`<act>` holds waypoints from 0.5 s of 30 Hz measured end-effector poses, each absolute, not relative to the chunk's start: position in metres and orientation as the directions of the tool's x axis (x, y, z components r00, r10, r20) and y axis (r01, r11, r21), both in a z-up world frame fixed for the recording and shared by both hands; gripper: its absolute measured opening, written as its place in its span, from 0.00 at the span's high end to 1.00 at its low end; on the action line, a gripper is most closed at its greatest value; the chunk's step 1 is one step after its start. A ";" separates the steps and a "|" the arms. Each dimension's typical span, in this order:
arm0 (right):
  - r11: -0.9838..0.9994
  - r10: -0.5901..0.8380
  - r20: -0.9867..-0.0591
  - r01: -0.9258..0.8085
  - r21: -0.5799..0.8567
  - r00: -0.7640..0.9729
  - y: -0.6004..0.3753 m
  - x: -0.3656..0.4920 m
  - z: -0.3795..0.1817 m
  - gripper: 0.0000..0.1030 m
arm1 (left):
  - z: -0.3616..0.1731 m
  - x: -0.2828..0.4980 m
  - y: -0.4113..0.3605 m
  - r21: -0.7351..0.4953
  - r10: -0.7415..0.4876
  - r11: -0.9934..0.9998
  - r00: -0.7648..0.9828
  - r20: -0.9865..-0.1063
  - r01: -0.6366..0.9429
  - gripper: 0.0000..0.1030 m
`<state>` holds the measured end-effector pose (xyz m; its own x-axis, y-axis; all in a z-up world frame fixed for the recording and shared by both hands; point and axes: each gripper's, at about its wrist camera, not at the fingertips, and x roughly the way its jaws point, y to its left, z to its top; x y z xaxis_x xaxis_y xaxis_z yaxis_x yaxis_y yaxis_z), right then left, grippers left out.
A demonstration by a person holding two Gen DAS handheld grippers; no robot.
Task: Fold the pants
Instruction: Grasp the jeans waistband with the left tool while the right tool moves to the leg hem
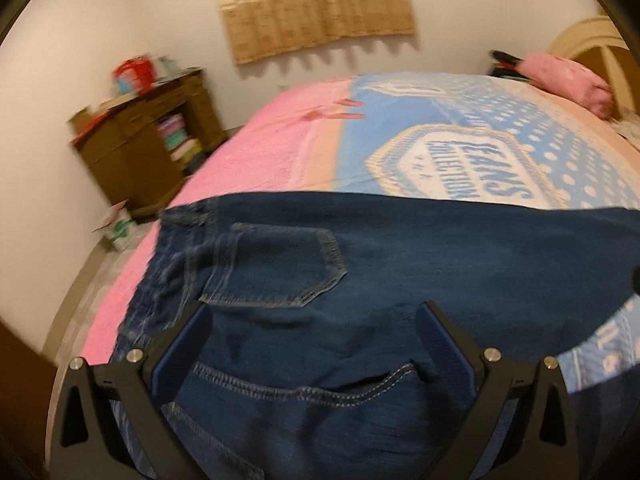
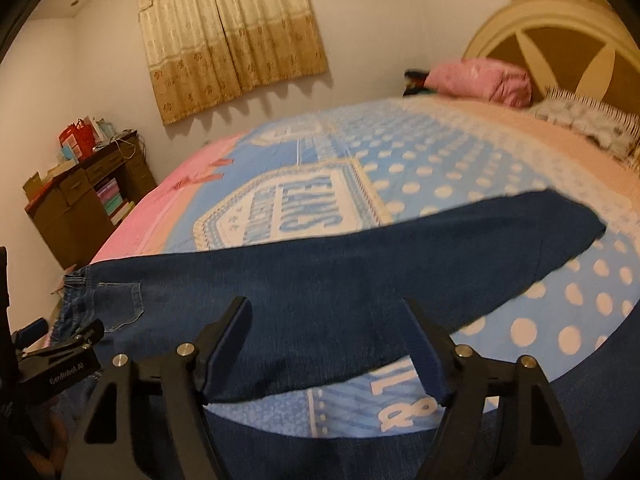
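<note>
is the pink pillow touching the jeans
Apart. The right wrist view shows the pink pillow by the headboard, with bare bedspread between it and the jeans.

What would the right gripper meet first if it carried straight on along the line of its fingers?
Most likely the jeans. The right gripper points down at the dark denim leg lying across the bedspread, its fingers spread with nothing gripped. Depth is unclear, so it may instead reach the bedspread beside the near edge of the leg.

One pair of jeans (image 2: 320,280), two hand-held grippers, one pink pillow (image 2: 480,80), one wooden cabinet (image 2: 80,208).
</note>
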<state>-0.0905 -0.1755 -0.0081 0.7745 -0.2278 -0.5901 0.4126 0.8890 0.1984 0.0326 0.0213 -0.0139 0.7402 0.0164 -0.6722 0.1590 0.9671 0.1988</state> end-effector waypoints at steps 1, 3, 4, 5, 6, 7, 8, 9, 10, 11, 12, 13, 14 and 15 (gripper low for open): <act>0.890 -0.203 -0.611 0.405 0.211 0.765 -0.181 -0.089 -0.008 0.26 | -0.011 0.036 0.023 0.200 0.006 0.964 0.740 -0.672 0.174 0.00; 0.895 -0.191 -0.618 0.394 0.209 0.763 -0.188 -0.086 -0.004 0.26 | -0.006 0.052 0.027 0.246 0.023 0.950 0.742 -0.670 0.193 0.00; 0.905 -0.201 -0.621 0.386 0.178 0.757 -0.192 -0.082 0.000 0.26 | -0.005 0.060 0.028 0.261 0.028 0.944 0.740 -0.672 0.201 0.00; 0.910 -0.215 -0.625 0.386 0.151 0.751 -0.194 -0.080 0.003 0.26 | -0.004 0.071 0.030 0.274 0.030 0.938 0.736 -0.676 0.214 0.00; 0.914 -0.228 -0.627 0.386 0.126 0.745 -0.198 -0.078 0.007 0.26 | -0.003 0.080 0.032 0.281 0.033 0.934 0.731 -0.681 0.220 0.00; 0.914 -0.243 -0.622 0.391 0.111 0.744 -0.200 -0.078 0.009 0.26 | -0.003 0.092 0.035 0.289 0.043 0.931 0.721 -0.691 0.221 0.00; 0.910 -0.258 -0.613 0.402 0.107 0.747 -0.204 -0.079 0.012 0.26 | -0.005 0.105 0.038 0.293 0.060 0.932 0.706 -0.706 0.214 0.00; 0.903 -0.271 -0.605 0.415 0.110 0.749 -0.206 -0.081 0.012 0.26 | -0.007 0.116 0.042 0.287 0.067 0.935 0.692 -0.719 0.207 0.00; 0.895 -0.284 -0.598 0.431 0.115 0.750 -0.208 -0.084 0.011 0.26 | -0.009 0.124 0.045 0.275 0.071 0.941 0.680 -0.730 0.197 0.00; 0.889 -0.295 -0.593 0.443 0.118 0.749 -0.209 -0.085 0.009 0.26 | -0.011 0.134 0.050 0.254 0.083 0.952 0.659 -0.748 0.168 0.00; 0.881 -0.308 -0.590 0.458 0.120 0.746 -0.209 -0.087 0.004 0.26 | -0.014 0.144 0.055 0.226 0.094 0.965 0.632 -0.769 0.132 0.00; 0.877 -0.308 -0.595 0.463 0.124 0.742 -0.211 -0.088 0.002 0.26 | -0.017 0.153 0.059 0.193 0.099 0.977 0.603 -0.792 0.092 0.00; 0.872 -0.300 -0.604 0.469 0.140 0.739 -0.213 -0.088 -0.001 0.26 | -0.020 0.158 0.061 0.173 0.106 0.983 0.585 -0.804 0.059 0.00; 0.864 -0.290 -0.611 0.475 0.164 0.737 -0.217 -0.088 -0.003 0.26 | -0.023 0.166 0.064 0.156 0.125 0.988 0.563 -0.817 0.007 0.00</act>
<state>-0.0875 -0.2170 -0.0028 0.7369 -0.2896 -0.6109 0.4753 0.8645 0.1636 0.1660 0.0639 -0.0228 0.5629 0.1251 -0.8170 0.0066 0.9878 0.1558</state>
